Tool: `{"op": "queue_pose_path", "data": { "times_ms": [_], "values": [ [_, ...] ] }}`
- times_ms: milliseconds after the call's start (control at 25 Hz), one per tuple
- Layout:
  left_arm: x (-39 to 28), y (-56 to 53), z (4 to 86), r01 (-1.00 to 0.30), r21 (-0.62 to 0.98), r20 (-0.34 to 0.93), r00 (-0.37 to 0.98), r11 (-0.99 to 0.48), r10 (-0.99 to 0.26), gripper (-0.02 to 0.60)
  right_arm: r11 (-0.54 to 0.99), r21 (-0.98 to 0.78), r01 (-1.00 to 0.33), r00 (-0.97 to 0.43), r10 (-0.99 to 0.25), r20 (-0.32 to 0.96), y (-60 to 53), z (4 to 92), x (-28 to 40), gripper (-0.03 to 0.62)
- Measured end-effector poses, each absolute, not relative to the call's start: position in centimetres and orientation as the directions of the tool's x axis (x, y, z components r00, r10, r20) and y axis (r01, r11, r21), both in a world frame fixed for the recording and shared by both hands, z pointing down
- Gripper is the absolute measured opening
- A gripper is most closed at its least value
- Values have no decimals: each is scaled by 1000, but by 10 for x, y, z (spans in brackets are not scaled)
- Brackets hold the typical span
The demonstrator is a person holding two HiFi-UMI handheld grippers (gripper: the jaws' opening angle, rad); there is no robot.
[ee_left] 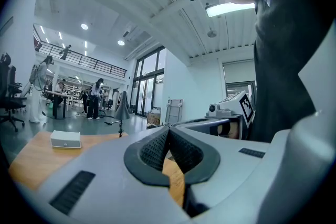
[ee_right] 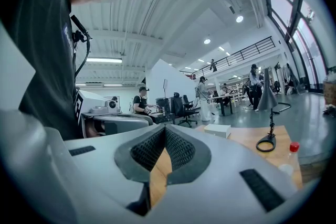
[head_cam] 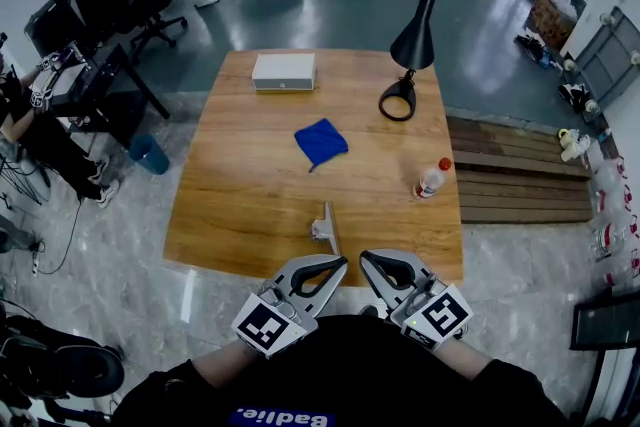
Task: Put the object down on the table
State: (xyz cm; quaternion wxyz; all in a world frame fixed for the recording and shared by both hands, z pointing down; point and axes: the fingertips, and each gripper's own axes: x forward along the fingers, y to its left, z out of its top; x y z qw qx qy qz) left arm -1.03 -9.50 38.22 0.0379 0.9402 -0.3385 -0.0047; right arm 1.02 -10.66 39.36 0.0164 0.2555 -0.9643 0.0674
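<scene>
At the table (head_cam: 240, 205) edge: our left gripper (head_cam: 340, 263) and right gripper (head_cam: 366, 257), both closed, empty.
Small grey object (head_cam: 326, 228): seemingly down already; we keep clear.

Wooden table (head_cam: 250, 205), teal floor (head_cam: 330, 5), perhaps mezzanine (ee_right: 247, 54)
</scene>
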Motion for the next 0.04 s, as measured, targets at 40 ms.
{"op": "queue_pose_path", "data": {
  "times_ms": [40],
  "values": [
    [-11,-95,382,-636,74,16,771,-768,-637,8,860,-122,-495,-869,-491,65,-106,393,10,3]
  ]
}}
